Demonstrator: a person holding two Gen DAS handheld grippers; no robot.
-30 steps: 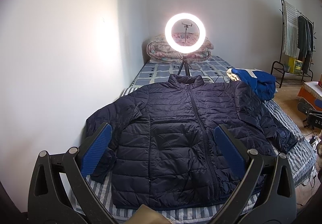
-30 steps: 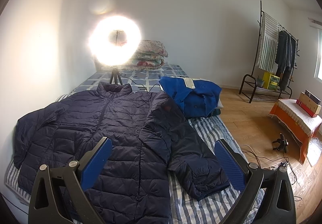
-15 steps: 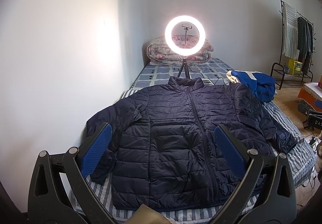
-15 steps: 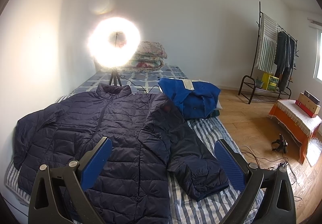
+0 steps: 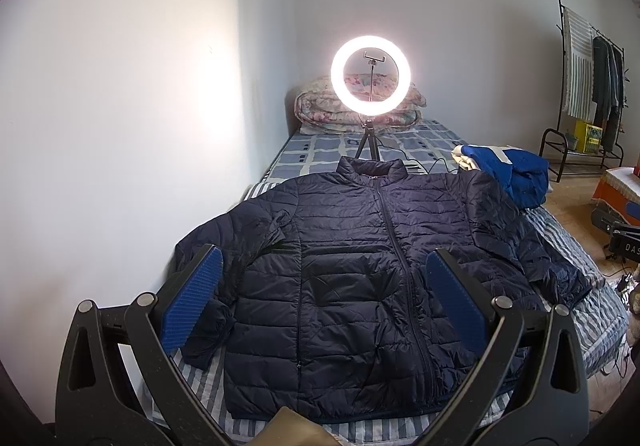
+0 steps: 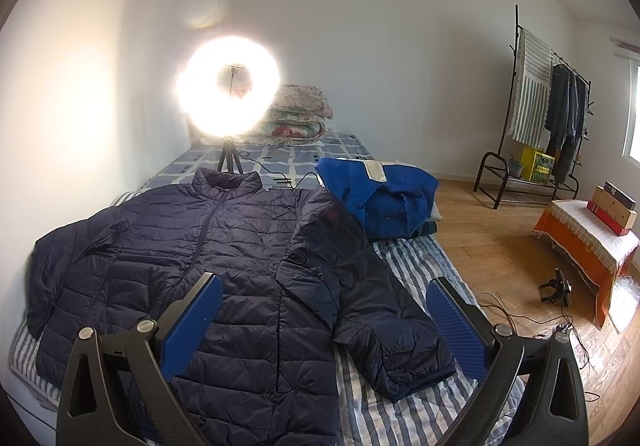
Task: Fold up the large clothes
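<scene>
Both grippers, left (image 5: 324, 302) and right (image 6: 324, 320), are hovering wide apart and gripping nothing over the jacket (image 5: 368, 278), which is lying zipped and flat on the bed (image 6: 404, 258), sleeves out, likely for folding.

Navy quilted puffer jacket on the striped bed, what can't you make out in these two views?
- Navy quilted puffer jacket: in the left wrist view the open left gripper covers part of the hem.
- Its sleeve cuff by the wall: right wrist view, cut off by the open right gripper.
- White ring light: right wrist view, glare hides the centre.
</scene>
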